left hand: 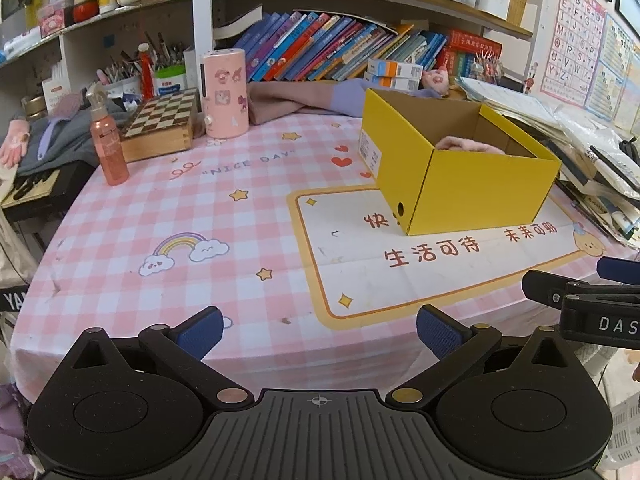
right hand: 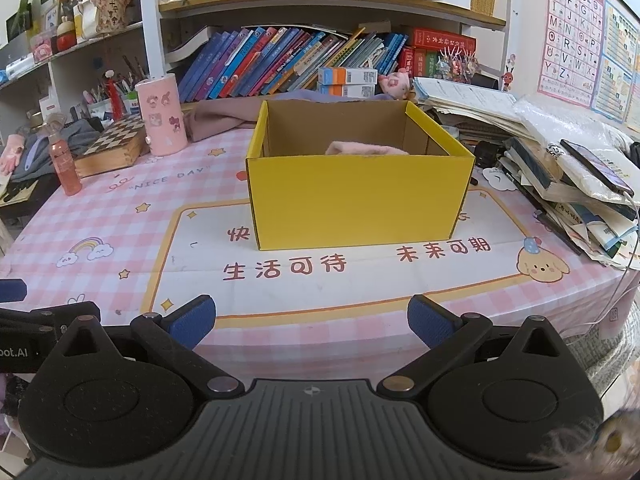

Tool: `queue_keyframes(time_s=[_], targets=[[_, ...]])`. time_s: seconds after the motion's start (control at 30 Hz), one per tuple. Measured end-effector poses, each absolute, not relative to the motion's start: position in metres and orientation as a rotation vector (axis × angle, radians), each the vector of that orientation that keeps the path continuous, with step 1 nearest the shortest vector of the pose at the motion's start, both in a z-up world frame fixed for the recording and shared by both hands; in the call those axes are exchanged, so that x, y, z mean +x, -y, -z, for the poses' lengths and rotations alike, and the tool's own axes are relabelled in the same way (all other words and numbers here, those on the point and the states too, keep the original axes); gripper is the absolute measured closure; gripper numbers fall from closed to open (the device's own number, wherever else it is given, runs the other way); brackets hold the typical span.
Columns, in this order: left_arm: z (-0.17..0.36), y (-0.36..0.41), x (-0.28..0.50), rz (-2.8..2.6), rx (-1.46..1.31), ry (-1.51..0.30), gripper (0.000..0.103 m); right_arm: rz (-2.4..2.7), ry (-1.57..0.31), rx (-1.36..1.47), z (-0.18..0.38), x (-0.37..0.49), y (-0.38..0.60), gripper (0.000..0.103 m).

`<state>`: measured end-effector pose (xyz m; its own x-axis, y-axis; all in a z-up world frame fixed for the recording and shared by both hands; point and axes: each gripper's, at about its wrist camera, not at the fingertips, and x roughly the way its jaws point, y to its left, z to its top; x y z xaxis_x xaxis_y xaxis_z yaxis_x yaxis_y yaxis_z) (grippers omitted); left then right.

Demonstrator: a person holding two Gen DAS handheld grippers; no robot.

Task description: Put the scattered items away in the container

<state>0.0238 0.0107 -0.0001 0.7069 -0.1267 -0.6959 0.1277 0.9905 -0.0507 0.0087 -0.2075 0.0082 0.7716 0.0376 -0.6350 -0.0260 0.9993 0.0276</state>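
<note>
Both the left gripper (left hand: 318, 330) and right gripper (right hand: 312, 320) are held wide open and empty; the light yellow box (right hand: 356, 204), centre frame, could be shoved if clipped.

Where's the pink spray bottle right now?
The pink spray bottle stands upright at the table's far left in both wrist views, just in front of the wooden chessboard box.
</note>
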Motion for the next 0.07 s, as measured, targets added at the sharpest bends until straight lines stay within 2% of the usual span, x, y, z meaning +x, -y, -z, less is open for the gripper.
queue_keyframes(time_s=[0.07], targets=[[-0.0008,-0.0132,0.0239,0.142,0.003,-0.767,0.000,-0.040,-0.690,0.013,-0.0080,0.0106,0.2045,0.000]])
